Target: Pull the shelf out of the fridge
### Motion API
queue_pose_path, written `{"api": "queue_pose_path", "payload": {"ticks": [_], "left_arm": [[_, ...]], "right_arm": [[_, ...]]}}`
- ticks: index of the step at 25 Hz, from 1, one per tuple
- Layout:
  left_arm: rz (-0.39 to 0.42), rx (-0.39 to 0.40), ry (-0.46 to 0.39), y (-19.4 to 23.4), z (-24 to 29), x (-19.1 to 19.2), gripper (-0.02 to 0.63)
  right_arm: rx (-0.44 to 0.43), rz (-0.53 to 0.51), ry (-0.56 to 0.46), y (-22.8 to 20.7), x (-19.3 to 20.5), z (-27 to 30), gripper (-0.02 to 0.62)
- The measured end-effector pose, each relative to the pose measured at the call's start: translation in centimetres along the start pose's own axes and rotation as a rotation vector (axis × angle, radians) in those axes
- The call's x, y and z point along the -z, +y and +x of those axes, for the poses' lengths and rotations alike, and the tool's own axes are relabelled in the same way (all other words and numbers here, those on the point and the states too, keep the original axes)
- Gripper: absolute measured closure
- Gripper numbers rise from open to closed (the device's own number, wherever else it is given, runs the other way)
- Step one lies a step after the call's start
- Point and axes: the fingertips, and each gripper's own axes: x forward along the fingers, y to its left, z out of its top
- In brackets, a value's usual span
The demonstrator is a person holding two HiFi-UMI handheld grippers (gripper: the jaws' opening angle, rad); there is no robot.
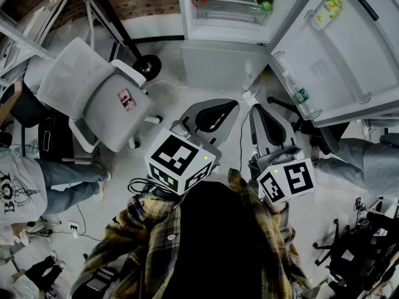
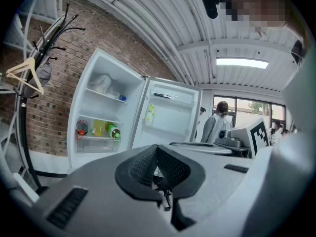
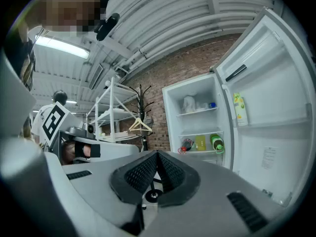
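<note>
Brick wall (image 2: 44, 112) and pale floor frame the open fridge (image 1: 224, 39) at the far side, its door (image 1: 336, 48) swung out to the right. A grey chair (image 1: 93, 98) stands at the left, nearer than the fridge.

Both grippers sit close to the person's chest, well apart from the fridge. The left gripper (image 1: 225, 103) has its pads pressed together with nothing between them, and its own view confirms this (image 2: 157, 147). The right gripper (image 1: 258, 108) is likewise closed and empty (image 3: 157, 153).

Inside the fridge, the shelf (image 2: 97, 137) lies in the lower part of the compartment and carries a few bottles (image 2: 112, 131). An upper shelf (image 2: 104, 96) sits above it. The task does not say which one is meant.

Either shelf is probably a thin, stiff pane, smooth and somewhat fragile, and light when bare. The loaded one would be heavier, and its bottles could roll or tip if it tilts. The best hold looks to be the near front edge, one gripper toward each end and pinching the lip. The pull should be straight out and level, so the pane does not bind in its side rails.
</note>
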Motion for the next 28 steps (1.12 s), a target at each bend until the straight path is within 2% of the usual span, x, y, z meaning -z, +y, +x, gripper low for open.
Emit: {"api": "queue_pose_path", "payload": {"ticks": [15,28], "left_arm": [[0.000,-0.012,-0.012,-0.9,-0.6,0.1,0.603],[-0.013,-0.030,-0.033,-3.5,0.0,1.1,0.603]], "right_arm": [[-0.031,-0.007,-0.013,0.7,0.0,-0.9,0.578],[-0.058,-0.016,-0.002,-0.1,0.9,-3.7,0.578]]}}
